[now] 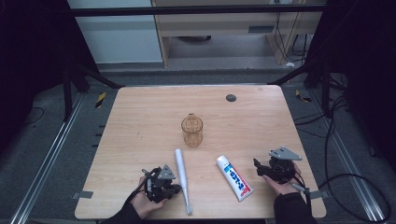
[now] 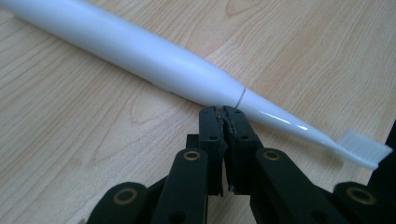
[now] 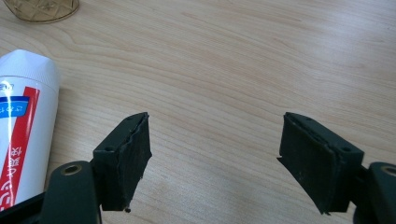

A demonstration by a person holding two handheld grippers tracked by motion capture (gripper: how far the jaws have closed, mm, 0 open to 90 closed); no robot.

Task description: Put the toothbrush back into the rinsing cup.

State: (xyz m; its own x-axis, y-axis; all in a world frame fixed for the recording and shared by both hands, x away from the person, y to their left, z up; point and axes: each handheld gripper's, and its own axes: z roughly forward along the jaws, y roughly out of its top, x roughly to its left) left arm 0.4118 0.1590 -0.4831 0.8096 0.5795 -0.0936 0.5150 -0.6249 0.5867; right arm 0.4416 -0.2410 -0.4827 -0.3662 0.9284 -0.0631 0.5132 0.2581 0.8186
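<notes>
Your left gripper (image 2: 223, 122) has its jaws closed on nothing, tips just beside the toothbrush (image 2: 154, 60) on the desk (image 2: 303, 56); up close you see its bristles. Your right gripper (image 3: 215, 158) is open beside the tube (image 3: 23, 121), partly cut off.

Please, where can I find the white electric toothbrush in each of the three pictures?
High view: the toothbrush lies low in the middle, right of the left hand-held gripper.
Left gripper view: it crosses from the upper left to the bristles at the right edge.
Right gripper view: not there.
Shared landmark: the wooden table.
</notes>
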